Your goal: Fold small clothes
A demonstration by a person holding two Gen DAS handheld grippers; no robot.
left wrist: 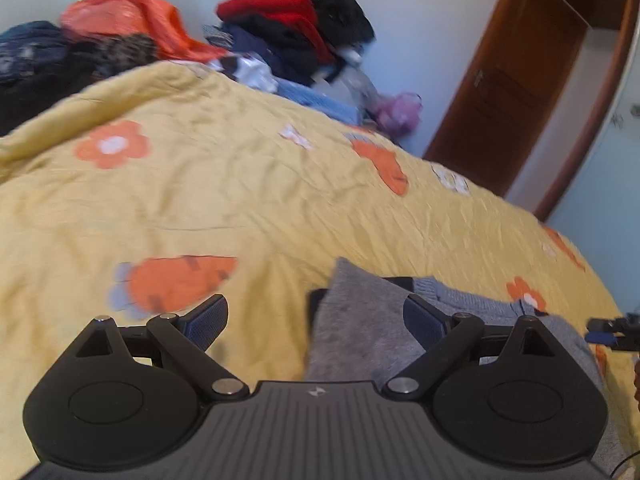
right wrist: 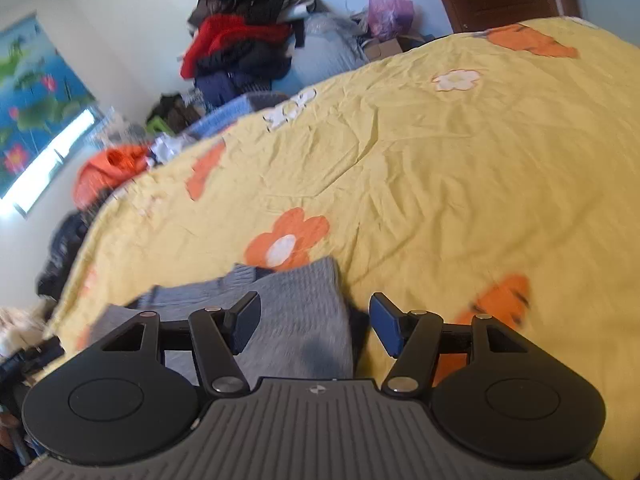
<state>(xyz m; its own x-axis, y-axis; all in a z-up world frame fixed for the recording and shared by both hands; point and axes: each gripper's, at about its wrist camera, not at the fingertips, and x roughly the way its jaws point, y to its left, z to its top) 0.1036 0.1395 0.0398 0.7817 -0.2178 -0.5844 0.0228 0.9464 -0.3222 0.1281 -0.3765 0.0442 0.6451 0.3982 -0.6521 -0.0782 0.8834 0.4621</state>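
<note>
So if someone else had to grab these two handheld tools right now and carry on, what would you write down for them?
Left gripper: jaws open, nothing held, hovering over one end of the grey knit garment.
Right gripper: jaws open, nothing held, over the other end of it.
The garment lies on the yellow flowered bedspread, near its front edge, with one flap already turned over, so it looks partly folded.
A heap of unfolded clothes sits beyond the far side of the bed.
Left to do: probably finish this fold, then fetch the next small piece.
</note>
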